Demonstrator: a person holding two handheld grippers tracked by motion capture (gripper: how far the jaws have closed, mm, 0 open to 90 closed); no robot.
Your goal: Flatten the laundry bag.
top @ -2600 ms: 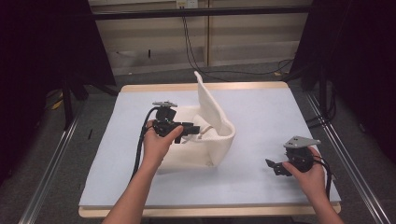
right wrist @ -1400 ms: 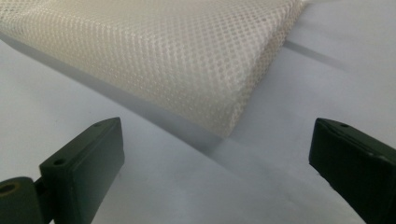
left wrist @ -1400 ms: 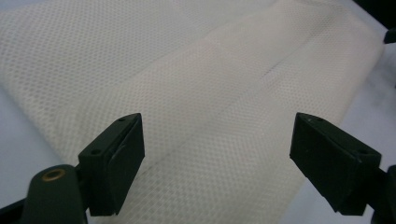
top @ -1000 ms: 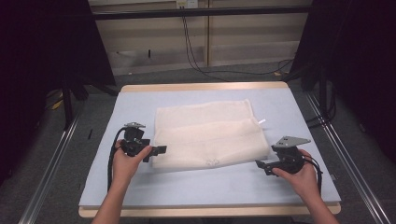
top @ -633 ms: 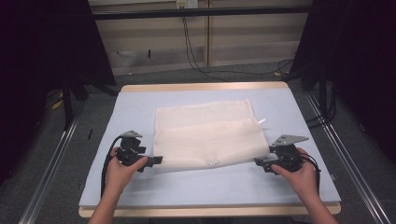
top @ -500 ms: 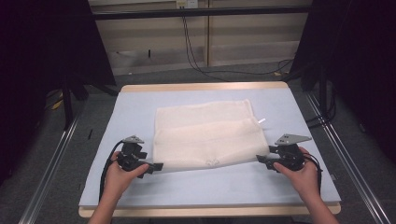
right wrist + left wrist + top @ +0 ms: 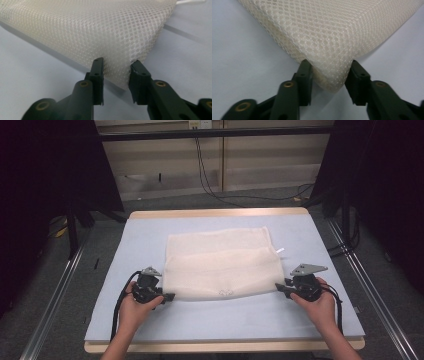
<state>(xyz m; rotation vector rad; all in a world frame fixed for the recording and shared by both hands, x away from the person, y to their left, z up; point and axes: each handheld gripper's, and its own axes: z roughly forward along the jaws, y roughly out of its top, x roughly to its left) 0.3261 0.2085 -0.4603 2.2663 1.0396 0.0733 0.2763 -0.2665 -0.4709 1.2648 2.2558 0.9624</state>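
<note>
A cream mesh cloth (image 7: 222, 265) lies folded flat on the pale blue table cover (image 7: 145, 235). My left gripper (image 7: 167, 296) is at the cloth's near left corner. In the left gripper view that corner (image 7: 324, 37) sits between the jaws of the left gripper (image 7: 329, 72), which have just been closing, and both pads touch it. My right gripper (image 7: 279, 287) is at the near right corner. In the right gripper view the mesh (image 7: 87, 30) fills the gap of the right gripper (image 7: 116, 67), whose jaws have also just been closing onto it.
A small white tag (image 7: 280, 251) sticks out of the cloth's right edge. The table's wooden rim (image 7: 220, 213) runs along the far side. Metal rails (image 7: 50, 300) flank the table, and cables (image 7: 210, 175) hang at the back.
The cloth, held up by the left gripper at first, now lies flat and folded. The left hand has come down to the near left corner. Both pairs of jaws have narrowed onto the corners.
</note>
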